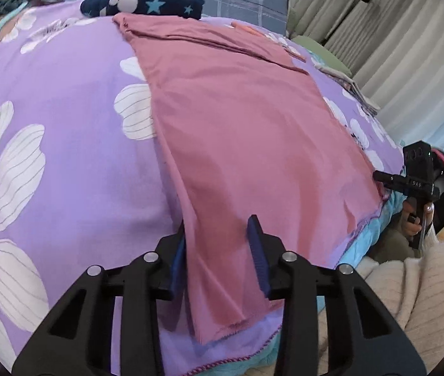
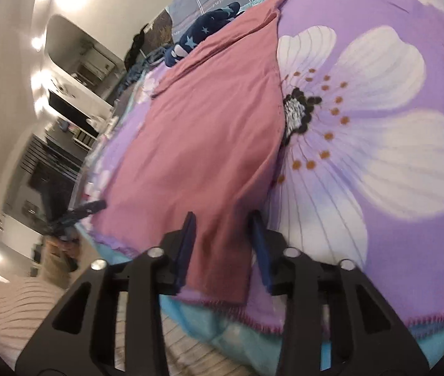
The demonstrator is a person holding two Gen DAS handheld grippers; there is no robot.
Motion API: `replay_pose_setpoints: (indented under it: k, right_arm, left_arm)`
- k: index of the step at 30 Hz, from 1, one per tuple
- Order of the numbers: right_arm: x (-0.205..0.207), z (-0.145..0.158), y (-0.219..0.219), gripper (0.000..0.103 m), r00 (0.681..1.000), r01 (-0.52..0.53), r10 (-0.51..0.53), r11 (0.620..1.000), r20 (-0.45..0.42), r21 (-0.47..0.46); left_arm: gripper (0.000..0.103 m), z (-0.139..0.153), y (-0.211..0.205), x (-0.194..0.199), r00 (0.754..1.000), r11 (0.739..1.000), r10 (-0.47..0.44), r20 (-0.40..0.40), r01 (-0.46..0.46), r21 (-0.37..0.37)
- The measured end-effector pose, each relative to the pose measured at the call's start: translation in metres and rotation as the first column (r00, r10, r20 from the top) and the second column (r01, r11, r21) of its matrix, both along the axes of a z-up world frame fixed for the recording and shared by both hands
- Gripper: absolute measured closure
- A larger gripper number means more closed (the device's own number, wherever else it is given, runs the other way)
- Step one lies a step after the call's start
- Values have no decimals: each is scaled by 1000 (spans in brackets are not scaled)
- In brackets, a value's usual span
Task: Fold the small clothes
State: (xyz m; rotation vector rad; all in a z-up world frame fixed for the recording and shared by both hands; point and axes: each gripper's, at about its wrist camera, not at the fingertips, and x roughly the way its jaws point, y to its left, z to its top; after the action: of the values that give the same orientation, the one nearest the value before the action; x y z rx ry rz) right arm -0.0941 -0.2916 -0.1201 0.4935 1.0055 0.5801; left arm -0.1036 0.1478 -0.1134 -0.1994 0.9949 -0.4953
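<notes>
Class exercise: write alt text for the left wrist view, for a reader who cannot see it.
The left gripper straddles the near corner of a pink cloth spread flat on a purple floral bedspread, jaws apart.

The pink garment (image 1: 240, 144) is thin matt cloth, smooth with soft creases and a raw, slightly frayed hem. The purple bedspread (image 1: 74, 163) under it is smooth printed cloth with a faint sheen and a stitched edge. The left gripper (image 1: 222, 238) and right gripper (image 2: 223, 232) are matt black plastic with shiny metal pins; their blue pads (image 1: 258, 250) look ribbed and rubbery. The cream sleeve (image 1: 425, 297) is a soft ribbed knit. The curtains (image 1: 410, 47) are matt pleated cloth.
</notes>
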Motion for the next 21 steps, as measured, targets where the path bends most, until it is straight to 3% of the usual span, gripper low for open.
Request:
replay_pose_setpoints:
  k: [5, 9, 10, 12, 14, 16, 17, 18, 21]
  right_arm:
    - [-5, 2, -10, 78, 998, 41, -42, 999, -47, -14]
    - [-14, 5, -13, 79, 994, 76, -80, 995, -68, -58]
    - [-17, 6, -11, 78, 994, 74, -79, 995, -71, -72]
    - [-12, 6, -5, 63, 996, 53, -58, 996, -70, -69]
    - [-4, 5, 1, 59, 996, 51, -56, 996, -66, -74]
    - [2, 5, 4, 71, 994, 78, -85, 991, -62, -105]
    - [2, 4, 2, 97, 992, 96, -104, 989, -75, -114]
    - [4, 1, -4, 99, 988, 112, -118, 992, -104, -61]
    - [2, 14, -26, 100, 985, 163, -154, 978, -80, 129]
  left_arm:
    - [64, -1, 0, 2, 1000, 1000, 0, -1, 0, -12]
    - [64, 1, 4, -4, 1000, 1000, 26, -10, -26, -16]
    - [64, 1, 4, -6, 1000, 1000, 26, -7, -26, -9]
    - [63, 0, 4, -8, 1000, 1000, 21, 4, -21, -8]
    - [62, -3, 5, -7, 1000, 999, 24, 5, -24, -26]
    - [65, -3, 5, -5, 1000, 999, 22, 14, -22, -32]
    - [85, -2, 4, -5, 999, 999, 29, 24, -28, -16]
    - [99, 1, 6, -4, 999, 999, 47, 25, -47, -5]
    - [100, 25, 9, -6, 992, 997, 80, 96, -77, -31]
